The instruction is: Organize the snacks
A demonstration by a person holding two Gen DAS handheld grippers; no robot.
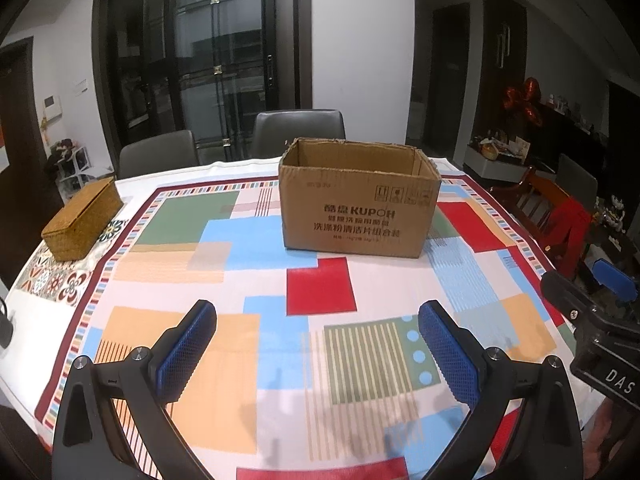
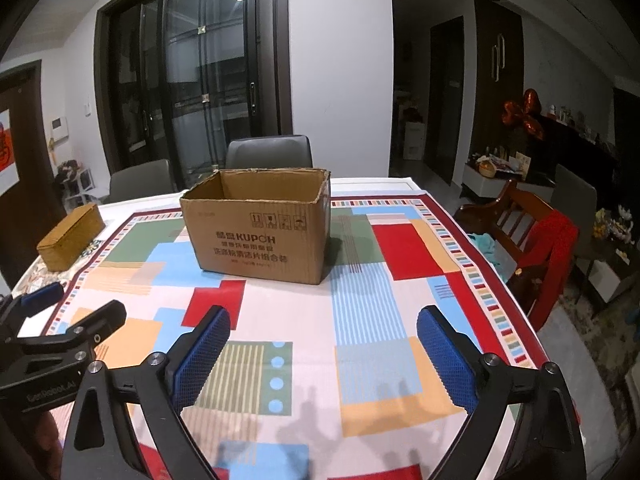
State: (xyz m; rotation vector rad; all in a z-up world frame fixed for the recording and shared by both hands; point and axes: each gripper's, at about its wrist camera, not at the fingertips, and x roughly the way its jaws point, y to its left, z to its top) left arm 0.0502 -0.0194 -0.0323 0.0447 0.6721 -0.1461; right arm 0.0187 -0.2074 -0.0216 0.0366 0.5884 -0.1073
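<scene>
Both wide-open, empty tongs, left tongs (image 1: pixel 318 340) and right tongs (image 2: pixel 323 346), are hovering before the open brown cardboard box (image 1: pixel 356 200) (no snacks showing), so organizing is barely starting.

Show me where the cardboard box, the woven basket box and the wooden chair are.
cardboard box (image 1: pixel 356 216), left wrist view, printed front wall
woven basket box (image 1: pixel 82 218), left wrist view, lid
wooden chair (image 2: pixel 520 220), right wrist view, backrest

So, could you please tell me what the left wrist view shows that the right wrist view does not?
Only the left wrist view shows the dark cable at the table's left edge. Only the right wrist view shows the teal cloth on the wooden chair. Both show the open cardboard box, the woven box, the patterned tablecloth, and both grippers, left and right, open and empty.
</scene>
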